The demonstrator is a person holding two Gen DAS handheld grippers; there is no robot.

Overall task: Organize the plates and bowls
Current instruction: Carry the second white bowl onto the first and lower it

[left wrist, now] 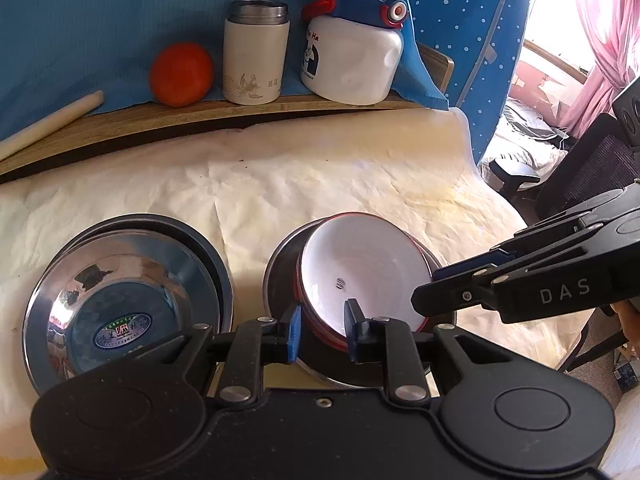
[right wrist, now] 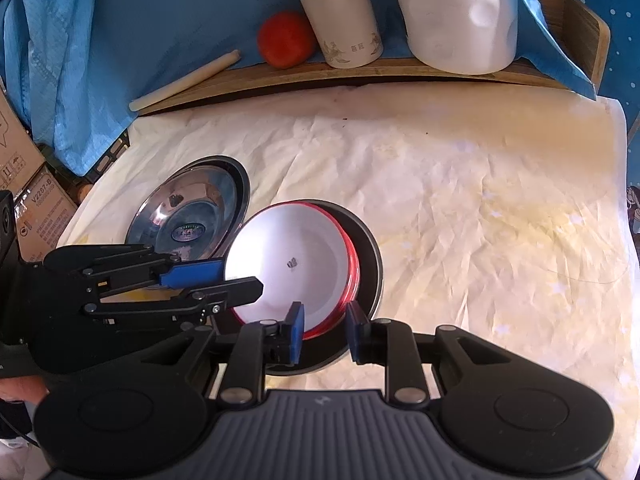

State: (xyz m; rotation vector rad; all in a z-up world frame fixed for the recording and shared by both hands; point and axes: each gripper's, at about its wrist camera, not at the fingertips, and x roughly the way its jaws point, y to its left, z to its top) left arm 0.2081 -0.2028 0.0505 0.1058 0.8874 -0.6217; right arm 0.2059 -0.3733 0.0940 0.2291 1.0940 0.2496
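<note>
I see a creased cream cloth [right wrist: 460,184] over the table (blue drape [left wrist: 100,32] behind). Both my left gripper [left wrist: 322,330] and right gripper [right wrist: 324,330] straddle the tilted white bowl [right wrist: 292,264]'s rim; I cannot tell if either clamps it.

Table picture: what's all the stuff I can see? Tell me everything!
white bowls: small stack, white with red rims, tilted in the dark dish
dark dish: one, black, on the cream cloth
steel bowl: one, shiny, in a dark plate, beside the dish
round fruit: one, orange, on the shelf
flask: one, white, shelf
bottle: one, white with blue lid, shelf
stick: one, cream, shelf
left gripper: one, black, clamping the bowls' rim
right gripper: one, black, clamping the bowls' rim
</note>
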